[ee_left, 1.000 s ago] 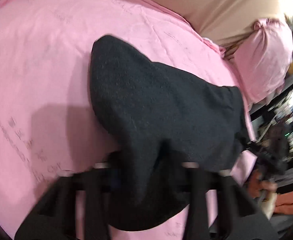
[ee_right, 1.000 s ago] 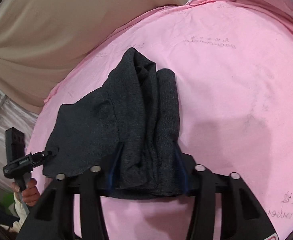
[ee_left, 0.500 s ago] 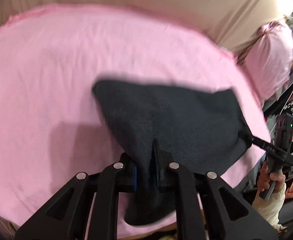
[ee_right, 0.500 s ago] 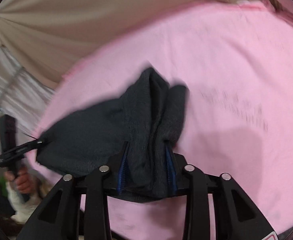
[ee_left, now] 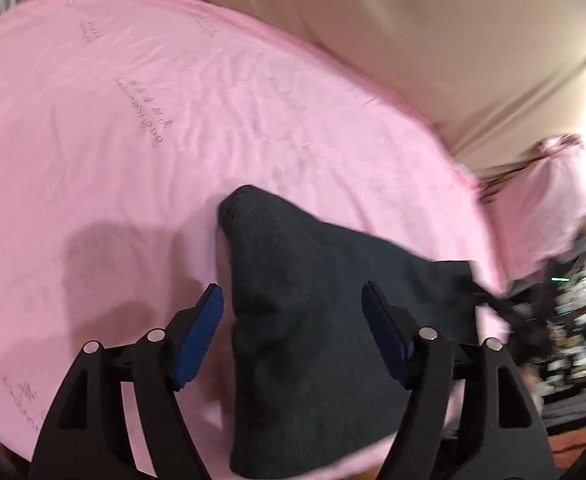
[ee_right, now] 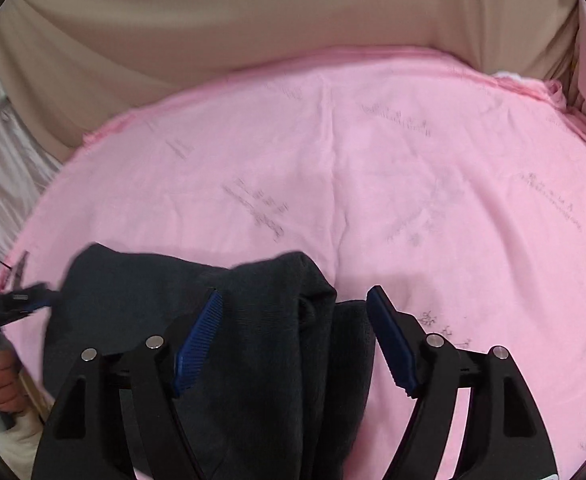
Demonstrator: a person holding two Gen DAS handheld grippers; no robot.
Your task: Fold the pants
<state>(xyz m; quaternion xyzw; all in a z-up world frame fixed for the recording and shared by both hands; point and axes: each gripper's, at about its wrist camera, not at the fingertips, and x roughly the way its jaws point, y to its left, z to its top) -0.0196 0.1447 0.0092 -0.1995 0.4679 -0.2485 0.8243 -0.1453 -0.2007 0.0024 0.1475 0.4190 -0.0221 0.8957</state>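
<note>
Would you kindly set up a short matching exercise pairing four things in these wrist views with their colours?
Things:
1. pants
2. sheet
3. pads
4. backdrop cloth

Colours:
A. pink
B. beige
C. dark grey
D. blue

Pairs: 1-C, 2-A, 3-D, 4-B
</note>
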